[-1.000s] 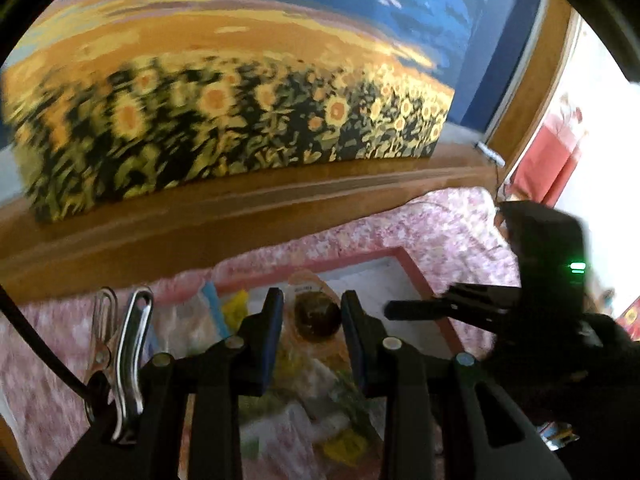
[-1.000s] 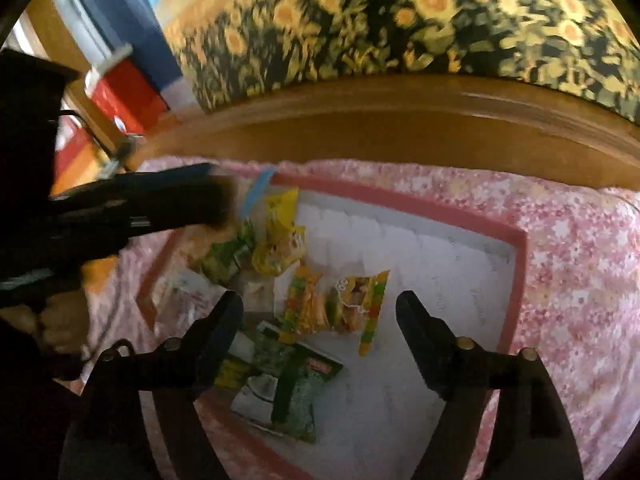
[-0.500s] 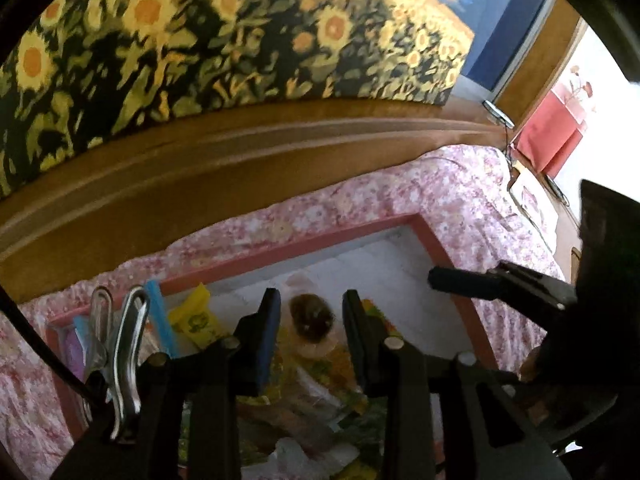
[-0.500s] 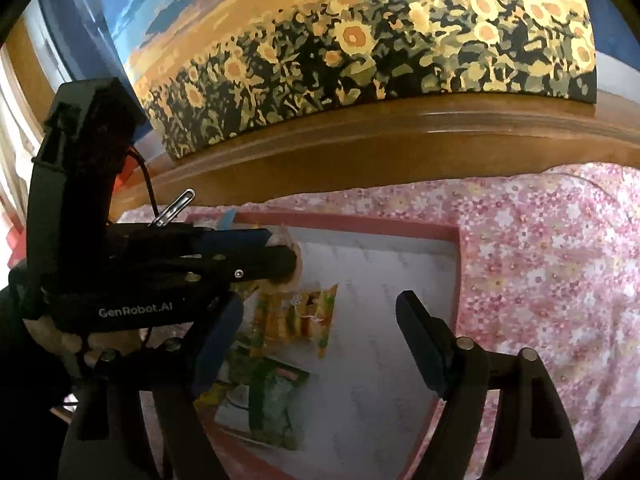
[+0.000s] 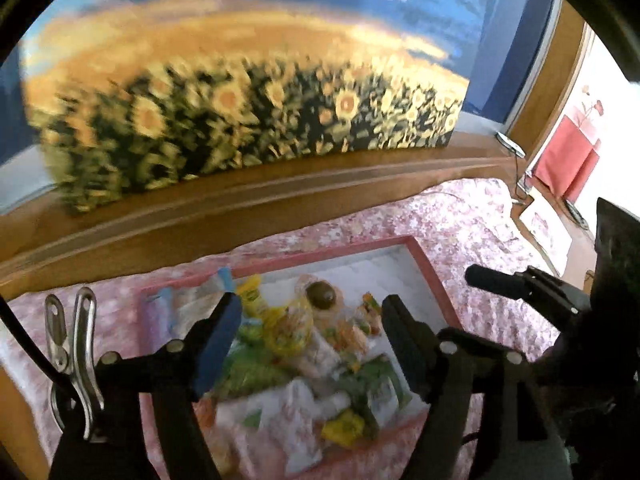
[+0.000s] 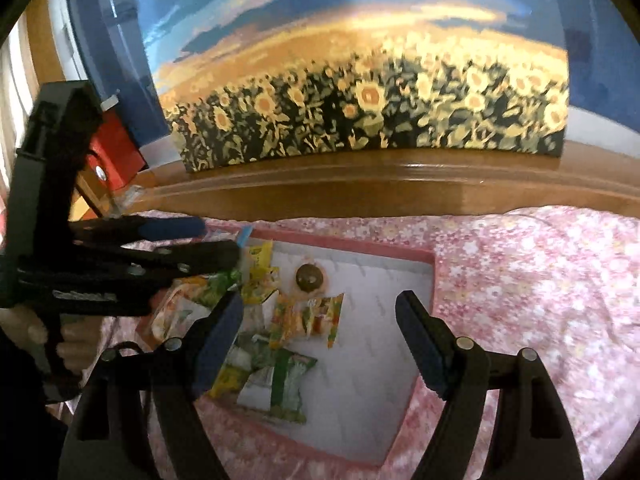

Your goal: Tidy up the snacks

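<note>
Nearest the lens, the right gripper (image 6: 320, 332) hangs over the tray (image 6: 416, 257) with its fingers spread wide and nothing between them. Under it, at the tray's near left, lies a green pack (image 6: 276, 380), and just beyond that an orange pack (image 6: 308, 316) lies flat on the white tray floor. To the left, the left gripper (image 6: 218, 242) reaches in over the tray's far-left part; its fingers are opening, released, and hold nothing. From its own camera the left gripper (image 5: 310, 336) looks down on the heap of snacks (image 5: 304, 364) crowding the tray's left half, yellow, green and white wrappers overlapping, too blurred to count. Past the orange pack, nearer the tray's far wall, a round brown snack (image 6: 309, 277) in clear wrap rests alone on the floor, apart from both grippers. The tray sits on a pink flowered bed (image 6: 540, 280), with a wooden headboard (image 6: 360, 188) behind the tray and a sunflower picture (image 6: 360, 112) above that. As I judge it, the work is partway: the snacks are inside the tray, but the left-side heap is unsorted and the right half is bare.
</note>
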A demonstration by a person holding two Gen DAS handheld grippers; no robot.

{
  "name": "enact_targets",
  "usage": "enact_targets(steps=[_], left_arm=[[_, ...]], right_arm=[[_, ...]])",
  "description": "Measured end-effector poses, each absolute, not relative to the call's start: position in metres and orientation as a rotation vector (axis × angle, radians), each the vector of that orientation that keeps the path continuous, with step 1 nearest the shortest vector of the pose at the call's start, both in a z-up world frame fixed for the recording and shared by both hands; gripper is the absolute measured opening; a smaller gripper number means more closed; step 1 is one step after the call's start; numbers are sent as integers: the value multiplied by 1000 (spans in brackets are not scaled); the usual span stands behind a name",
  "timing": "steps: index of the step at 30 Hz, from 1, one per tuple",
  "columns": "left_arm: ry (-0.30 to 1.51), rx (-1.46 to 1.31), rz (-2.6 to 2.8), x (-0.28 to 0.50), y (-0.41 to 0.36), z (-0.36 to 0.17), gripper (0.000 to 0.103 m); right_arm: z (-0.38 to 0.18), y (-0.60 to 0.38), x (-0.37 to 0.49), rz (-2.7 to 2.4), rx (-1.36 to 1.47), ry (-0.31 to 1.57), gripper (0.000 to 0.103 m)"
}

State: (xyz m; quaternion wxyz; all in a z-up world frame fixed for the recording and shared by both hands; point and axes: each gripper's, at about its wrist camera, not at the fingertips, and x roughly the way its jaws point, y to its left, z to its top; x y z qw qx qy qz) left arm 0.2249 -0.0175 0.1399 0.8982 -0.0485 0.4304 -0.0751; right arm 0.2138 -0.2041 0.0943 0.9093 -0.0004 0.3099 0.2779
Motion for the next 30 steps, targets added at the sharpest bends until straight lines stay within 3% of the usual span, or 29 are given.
enact_targets(steps=[12,21,28,30], left_arm=[[870,-59,-58,103,-18,144,79],[978,-97,-37,65,-16,99,79],[1099,-77,12,41,-24,38,79],[1063,-59,29,32,-29,29,82]], right_arm=[[88,-205,118,573,-34,593,80],[41,-201,81,463,-114,741,80],[-12,-206,82,291,-201,969,80],[-16,-211,80,304,-186,962,82]])
